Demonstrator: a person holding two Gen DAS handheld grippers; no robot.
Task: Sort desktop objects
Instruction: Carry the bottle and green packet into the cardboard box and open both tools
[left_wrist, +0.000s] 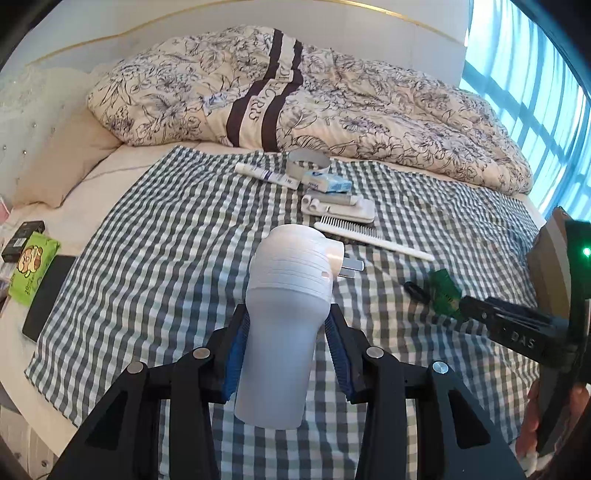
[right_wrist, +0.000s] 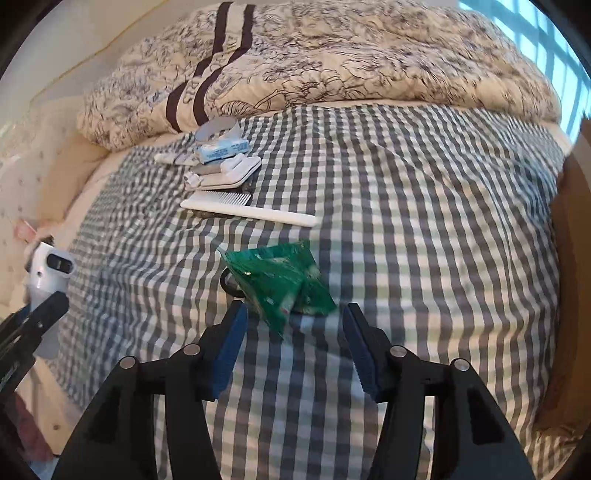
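My left gripper is shut on a white plug-in charger and holds it above the checked cloth; its metal prongs point right. The charger also shows at the left edge of the right wrist view. My right gripper is open, just short of a green foil packet that lies on the cloth with a black ring beside it. The packet and right gripper show in the left wrist view. A white comb, a white brush, a blue tissue pack, a tube and a tape roll lie grouped at the back.
A floral quilt is heaped behind the cloth. At the left lie a pillow, a green wipes pack, a black box and a dark tablet. A window is at the right.
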